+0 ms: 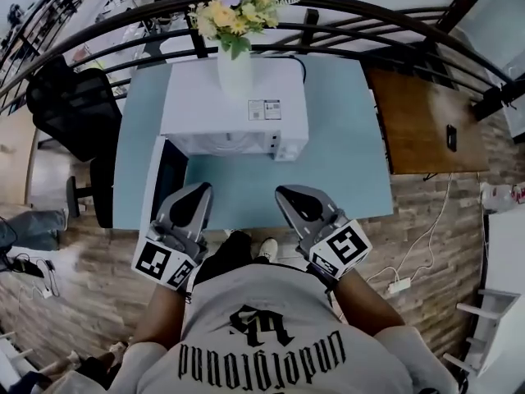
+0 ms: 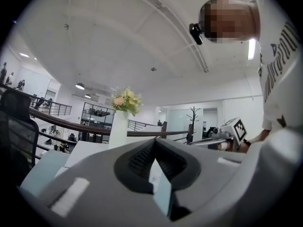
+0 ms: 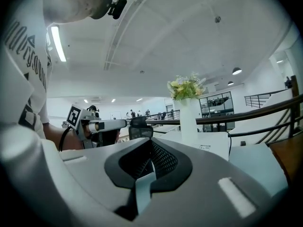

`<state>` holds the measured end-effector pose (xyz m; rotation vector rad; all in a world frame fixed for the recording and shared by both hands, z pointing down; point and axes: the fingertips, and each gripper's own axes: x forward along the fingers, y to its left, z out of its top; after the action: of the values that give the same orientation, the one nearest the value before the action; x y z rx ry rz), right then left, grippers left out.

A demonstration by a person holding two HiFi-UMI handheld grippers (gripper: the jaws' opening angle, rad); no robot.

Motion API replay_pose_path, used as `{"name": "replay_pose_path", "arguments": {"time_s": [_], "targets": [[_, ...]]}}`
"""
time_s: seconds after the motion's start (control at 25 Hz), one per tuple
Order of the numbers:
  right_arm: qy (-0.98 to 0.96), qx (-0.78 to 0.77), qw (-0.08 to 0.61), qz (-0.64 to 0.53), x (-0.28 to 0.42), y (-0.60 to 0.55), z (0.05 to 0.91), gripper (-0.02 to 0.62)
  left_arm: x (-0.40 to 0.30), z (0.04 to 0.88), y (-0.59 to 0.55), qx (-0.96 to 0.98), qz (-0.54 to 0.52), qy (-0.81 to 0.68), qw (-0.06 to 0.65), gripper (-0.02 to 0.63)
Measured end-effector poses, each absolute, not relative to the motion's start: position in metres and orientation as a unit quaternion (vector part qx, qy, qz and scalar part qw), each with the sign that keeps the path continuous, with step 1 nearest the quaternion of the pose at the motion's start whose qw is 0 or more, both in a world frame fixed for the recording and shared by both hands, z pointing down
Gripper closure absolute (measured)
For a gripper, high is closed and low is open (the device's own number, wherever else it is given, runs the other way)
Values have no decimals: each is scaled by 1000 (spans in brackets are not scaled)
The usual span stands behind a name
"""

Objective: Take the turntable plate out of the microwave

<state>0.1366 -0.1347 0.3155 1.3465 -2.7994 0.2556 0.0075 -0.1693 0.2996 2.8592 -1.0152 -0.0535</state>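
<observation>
Left tool [image 1: 199, 190] and right tool [image 1: 285, 192]: both shut, empty, low centre of frame, aimed at the microwave [image 1: 234, 97] on the blue surface [image 1: 344, 162]. Door [image 1: 168, 177] stands open at left, giving access. Turntable plate unseen, presumably still inside.

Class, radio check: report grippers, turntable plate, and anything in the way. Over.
Left gripper and right gripper both shut, empty, short of the microwave. Door open; turntable plate not in sight. Flower vase on top, opening unblocked.

left hand-held gripper [image 2: 154, 146] jaws together, nothing btwn; flower vase [image 2: 119, 127] atop white microwave [image 2: 84, 155] ahead.
</observation>
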Motion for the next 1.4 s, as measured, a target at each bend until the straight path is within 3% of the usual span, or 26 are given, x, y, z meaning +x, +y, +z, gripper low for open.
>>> {"name": "replay_pose_path", "arguments": {"time_s": [1.0,1.4], "targets": [[-890,392,60,223,89,-228,469,591,-12,429,-266,922,7,-376,91,556],[-868,390,65,301,75,-258,544,540,-12,482,-291,916,22,-388,99,555]]}}
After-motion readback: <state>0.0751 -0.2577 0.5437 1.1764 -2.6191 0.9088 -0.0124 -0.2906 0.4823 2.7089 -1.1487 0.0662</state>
